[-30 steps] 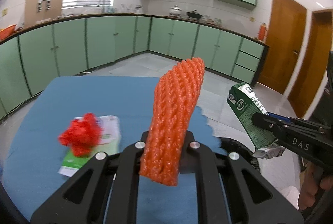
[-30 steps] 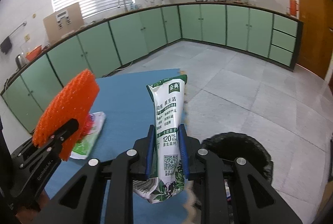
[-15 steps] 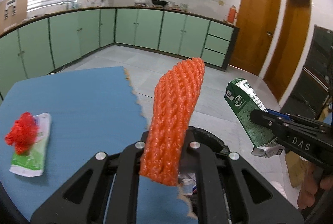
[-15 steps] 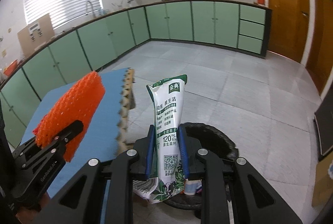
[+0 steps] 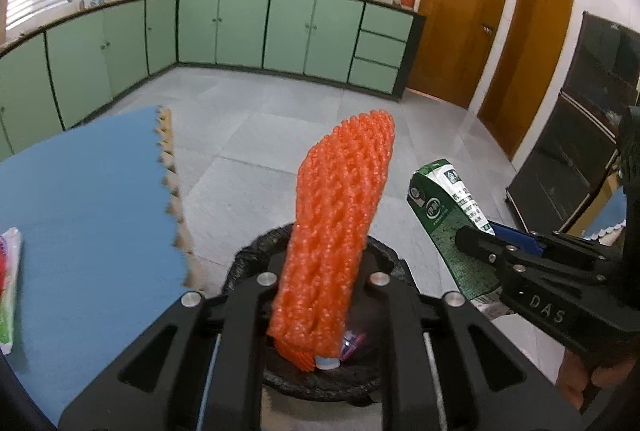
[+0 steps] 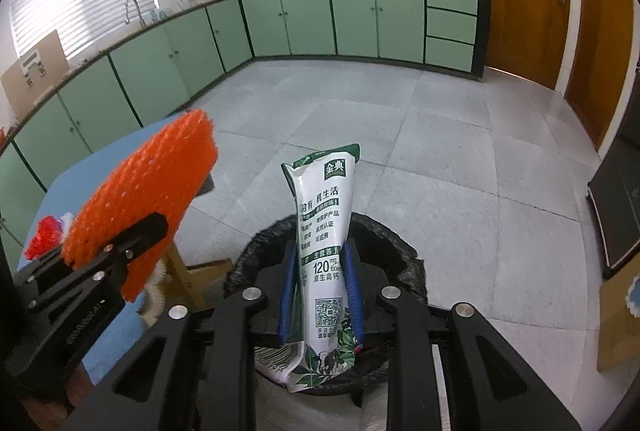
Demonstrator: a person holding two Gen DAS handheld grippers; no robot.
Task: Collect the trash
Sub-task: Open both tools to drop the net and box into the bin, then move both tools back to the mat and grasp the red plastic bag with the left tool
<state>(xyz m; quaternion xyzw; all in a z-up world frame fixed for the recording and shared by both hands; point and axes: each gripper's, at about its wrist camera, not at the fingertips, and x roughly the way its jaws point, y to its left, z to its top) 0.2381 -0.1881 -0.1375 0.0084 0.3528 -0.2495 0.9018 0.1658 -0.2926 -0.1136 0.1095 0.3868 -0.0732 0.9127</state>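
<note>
Trash is riding in both of my grippers, and I am holding both pieces over the black-lined bin (image 5: 320, 383) on the floor. My left gripper (image 5: 316, 295) is clamping the orange foam net (image 5: 340, 223) upright between its jaws, its lower end hanging right over the bin's mouth. My right gripper (image 6: 322, 295) is squeezing the green-and-white milk pouch (image 6: 324, 255) between its blue pads (image 6: 352, 291), and the pouch's crumpled bottom is dangling above the near part of the bin opening. In the left view the pouch is sitting just to the right of the net, apart from it.

Inside the bin I am glimpsing something already lying at the bottom, small and colourful, though I cannot tell what it is. So I am judging the job as partly done: these two pieces are positioned but not yet dropped. Back on the blue table (image 5: 88, 223) to the left, a red crumpled wad (image 6: 44, 239) and a green-and-white wrapper (image 5: 10, 291) are waiting, so at least one more trip is remaining after this release.
</note>
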